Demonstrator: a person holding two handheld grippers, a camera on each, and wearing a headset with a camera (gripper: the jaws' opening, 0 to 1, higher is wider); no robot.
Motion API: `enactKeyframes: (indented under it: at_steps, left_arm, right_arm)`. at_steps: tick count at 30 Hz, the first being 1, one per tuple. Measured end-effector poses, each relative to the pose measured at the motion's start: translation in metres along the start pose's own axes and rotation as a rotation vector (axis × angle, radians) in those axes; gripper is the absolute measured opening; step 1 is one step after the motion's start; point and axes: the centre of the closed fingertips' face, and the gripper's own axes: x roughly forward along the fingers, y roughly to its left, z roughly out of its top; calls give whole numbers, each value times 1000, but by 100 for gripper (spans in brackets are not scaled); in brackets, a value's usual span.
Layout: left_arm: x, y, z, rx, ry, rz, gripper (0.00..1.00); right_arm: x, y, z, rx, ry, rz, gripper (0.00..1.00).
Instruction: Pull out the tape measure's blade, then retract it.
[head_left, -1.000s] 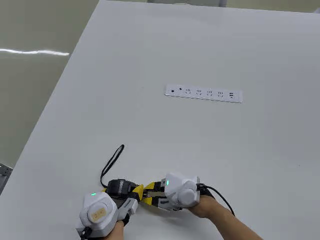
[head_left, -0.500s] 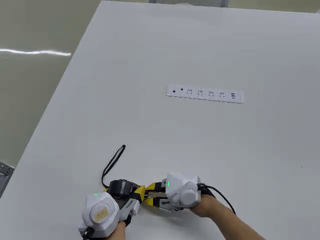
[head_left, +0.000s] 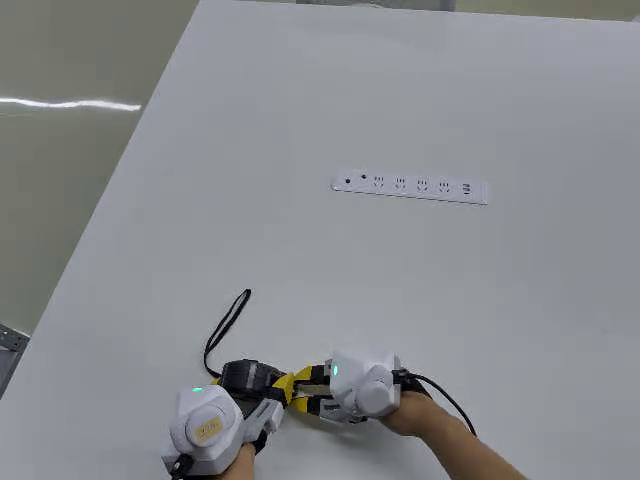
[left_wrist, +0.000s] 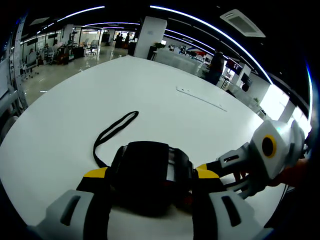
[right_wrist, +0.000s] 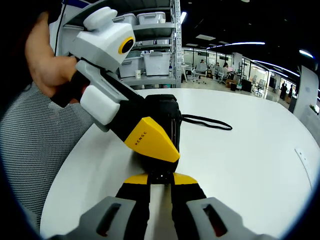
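White table (head_left: 300, 150), bare and matte; glossy pale floor (head_left: 70, 150) off its left edge. Power strip (head_left: 410, 187) lies mid-table, well apart from the work. Open hall with ceiling light strips; shelving (right_wrist: 150, 55) with plastic bins behind. Black tape measure (head_left: 243, 375) sits on the table at the near edge, between both tools. Left gripper (left_wrist: 151, 175): jaws clamped on the case's two sides. Right gripper (right_wrist: 161, 179): jaws drawn narrow, pinching the blade end (right_wrist: 160, 174) at the case mouth; hardly any blade shows. The case's long axis runs left-right in the head view, mouth toward the right gripper. Strap (head_left: 226, 318) trails away toward the far left.
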Motion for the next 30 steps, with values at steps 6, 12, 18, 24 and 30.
enactKeyframes:
  at_steps: [6, 12, 18, 24, 30]
  left_arm:
    - [0, -1, 0, 0, 3, -6, 63]
    - [1, 0, -2, 3, 6, -5, 64]
    - [1, 0, -2, 12, 9, -11, 65]
    - [0, -1, -1, 26, 18, -21, 65]
    - [1, -1, -3, 51, 32, -23, 65]
  right_arm:
    - [0, 0, -1, 2, -2, -4, 14]
    - [0, 0, -1, 4, 0, -7, 14]
    - [0, 1, -1, 7, 2, -11, 14]
    - [0, -1, -2, 17, 7, -24, 16]
    - [-3, 0, -2, 21, 15, -32, 16]
